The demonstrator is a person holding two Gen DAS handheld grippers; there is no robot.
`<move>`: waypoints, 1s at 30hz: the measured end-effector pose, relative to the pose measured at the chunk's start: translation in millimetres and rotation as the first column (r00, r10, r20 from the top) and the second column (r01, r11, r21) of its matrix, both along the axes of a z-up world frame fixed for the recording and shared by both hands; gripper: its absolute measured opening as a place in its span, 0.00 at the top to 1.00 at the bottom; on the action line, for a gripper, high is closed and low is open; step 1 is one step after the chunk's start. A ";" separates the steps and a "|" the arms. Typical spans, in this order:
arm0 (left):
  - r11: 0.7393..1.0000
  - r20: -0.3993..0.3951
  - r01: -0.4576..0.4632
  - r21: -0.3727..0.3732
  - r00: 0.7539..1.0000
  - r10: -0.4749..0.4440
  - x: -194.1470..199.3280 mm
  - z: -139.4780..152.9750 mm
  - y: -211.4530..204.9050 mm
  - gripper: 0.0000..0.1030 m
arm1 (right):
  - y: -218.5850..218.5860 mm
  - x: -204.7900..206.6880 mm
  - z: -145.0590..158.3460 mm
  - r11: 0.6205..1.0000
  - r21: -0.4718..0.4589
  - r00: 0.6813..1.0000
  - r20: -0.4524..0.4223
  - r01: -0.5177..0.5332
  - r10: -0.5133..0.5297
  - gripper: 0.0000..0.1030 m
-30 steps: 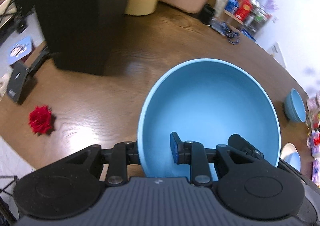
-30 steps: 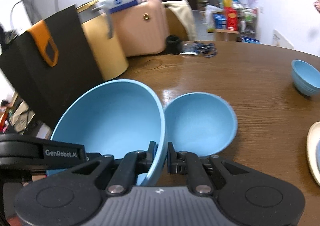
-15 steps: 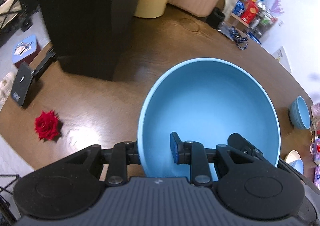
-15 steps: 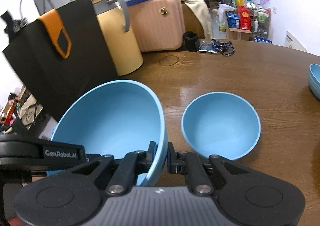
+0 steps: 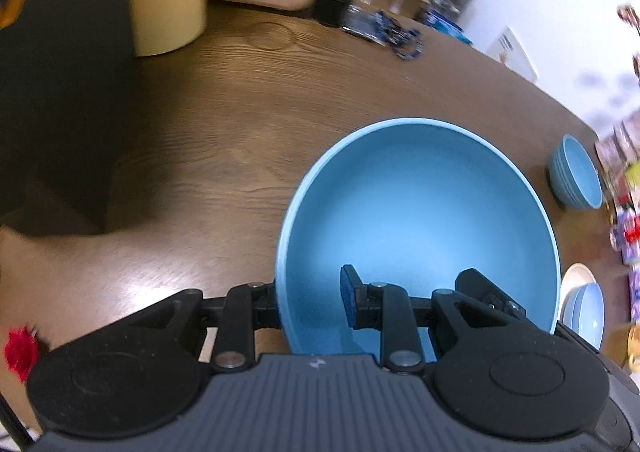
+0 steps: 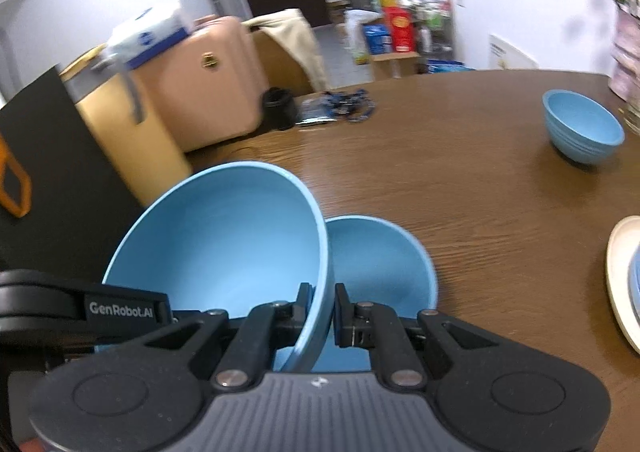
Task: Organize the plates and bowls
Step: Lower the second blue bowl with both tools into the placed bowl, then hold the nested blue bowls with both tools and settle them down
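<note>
Bowl (image 6: 224,248) shifted, both claws clamped.

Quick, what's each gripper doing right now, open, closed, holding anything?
Left gripper: closed on the rim of the large blue bowl.
Right gripper: closed on the same bowl's rim, on the other side.

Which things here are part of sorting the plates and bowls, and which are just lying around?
Part of the job:
- big blue bowl, gripped by the right gripper and the left gripper
- smaller blue bowl beside it
- stacked blue bowls
- cream plate

Lying about:
- black bag
- pink suitcase
- red flower
- black cup
</note>
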State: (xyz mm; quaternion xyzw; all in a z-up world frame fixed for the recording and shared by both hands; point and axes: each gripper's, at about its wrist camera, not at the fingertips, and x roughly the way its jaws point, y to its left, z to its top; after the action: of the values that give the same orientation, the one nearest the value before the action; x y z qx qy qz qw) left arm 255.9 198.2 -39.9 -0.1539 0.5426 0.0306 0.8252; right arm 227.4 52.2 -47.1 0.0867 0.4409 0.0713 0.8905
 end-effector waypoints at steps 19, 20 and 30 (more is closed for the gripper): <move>0.981 -0.048 0.194 0.030 0.980 -0.192 54.6 -36.1 -32.3 0.74 | -23.4 29.9 -36.3 0.988 -0.070 0.989 -0.058 0.134 -0.138 0.89; 0.979 -0.050 0.199 0.033 0.979 -0.197 54.0 -35.9 -32.8 0.74 | -23.8 30.4 -37.1 0.988 -0.072 0.989 -0.060 0.134 -0.138 0.89; 0.972 -0.083 0.231 0.054 0.971 -0.226 64.0 -46.5 -38.3 0.75 | -25.2 34.9 -49.5 0.987 -0.084 0.986 -0.084 0.137 -0.144 0.88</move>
State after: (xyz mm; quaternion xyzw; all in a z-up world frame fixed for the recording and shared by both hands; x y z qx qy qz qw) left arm 319.9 159.9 -86.3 -0.0629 0.5865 -0.0415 0.8064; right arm 262.3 26.9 -96.5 0.0860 0.4757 -0.0132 0.8753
